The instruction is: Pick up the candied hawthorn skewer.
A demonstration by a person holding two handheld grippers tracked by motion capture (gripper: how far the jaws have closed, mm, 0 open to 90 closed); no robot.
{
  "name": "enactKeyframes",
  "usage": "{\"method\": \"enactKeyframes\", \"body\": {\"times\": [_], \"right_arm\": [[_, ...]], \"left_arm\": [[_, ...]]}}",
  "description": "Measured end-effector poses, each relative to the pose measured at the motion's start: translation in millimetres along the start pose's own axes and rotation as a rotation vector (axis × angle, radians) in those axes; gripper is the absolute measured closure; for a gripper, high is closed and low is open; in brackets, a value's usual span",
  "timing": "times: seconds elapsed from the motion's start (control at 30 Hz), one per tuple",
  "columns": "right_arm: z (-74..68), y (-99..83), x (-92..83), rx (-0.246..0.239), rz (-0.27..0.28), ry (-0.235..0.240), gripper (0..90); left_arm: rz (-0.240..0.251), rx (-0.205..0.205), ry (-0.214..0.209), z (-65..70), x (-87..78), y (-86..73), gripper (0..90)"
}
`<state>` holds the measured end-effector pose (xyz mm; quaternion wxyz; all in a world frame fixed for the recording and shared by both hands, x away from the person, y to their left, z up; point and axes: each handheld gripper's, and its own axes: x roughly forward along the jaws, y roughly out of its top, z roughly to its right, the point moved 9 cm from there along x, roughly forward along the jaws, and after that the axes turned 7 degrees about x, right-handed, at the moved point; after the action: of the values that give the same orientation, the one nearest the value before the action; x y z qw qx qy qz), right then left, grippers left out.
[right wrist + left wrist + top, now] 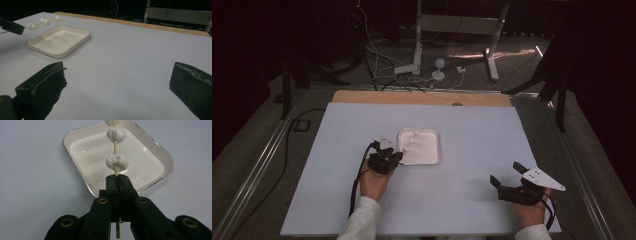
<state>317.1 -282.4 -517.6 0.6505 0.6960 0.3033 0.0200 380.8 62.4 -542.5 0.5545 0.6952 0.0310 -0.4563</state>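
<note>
Left tongs [117, 178] holding a skewer [115, 147] over the tray [75, 160]

The left tongs are clamping one wooden skewer carrying three white lumps [117, 162], hanging above the single white tray lying mid-surface [462, 200]; likely the next move is lowering it toward twelve o'clock into the tray, needing a level approach. The right tongs [508, 176], jaws standing wide apart and empty, are waiting at about four o'clock of the tray.

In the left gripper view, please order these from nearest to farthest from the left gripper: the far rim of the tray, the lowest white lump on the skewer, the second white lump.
1. Lowest lump: on the skewer, just above the fingers.
2. Second lump: higher on the skewer, over the tray.
3. Far rim of the tray: beyond both, to the upper right.
</note>
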Motion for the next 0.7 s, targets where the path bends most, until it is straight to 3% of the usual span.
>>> {"method": "enactKeyframes", "body": {"times": [0.17,0.37,0.7], "right_arm": [[-5.5,10.2,1.2,-0.004,0.032,0.017,0.0],[-19.0,32.0,5.0,-0.069,0.076,0.034,0.0],[-43.1,59.3,37.2,-0.081,0.077,0.099,0.0]], "left_arm": [[0.028,0.005,0.009,-5.7,-18.4,-5.7,89.5],[0.058,-0.007,-0.001,-10.5,-28.7,-7.0,89.4],[0.091,0.002,-0.023,-7.1,-40.4,-3.7,89.4]]}}
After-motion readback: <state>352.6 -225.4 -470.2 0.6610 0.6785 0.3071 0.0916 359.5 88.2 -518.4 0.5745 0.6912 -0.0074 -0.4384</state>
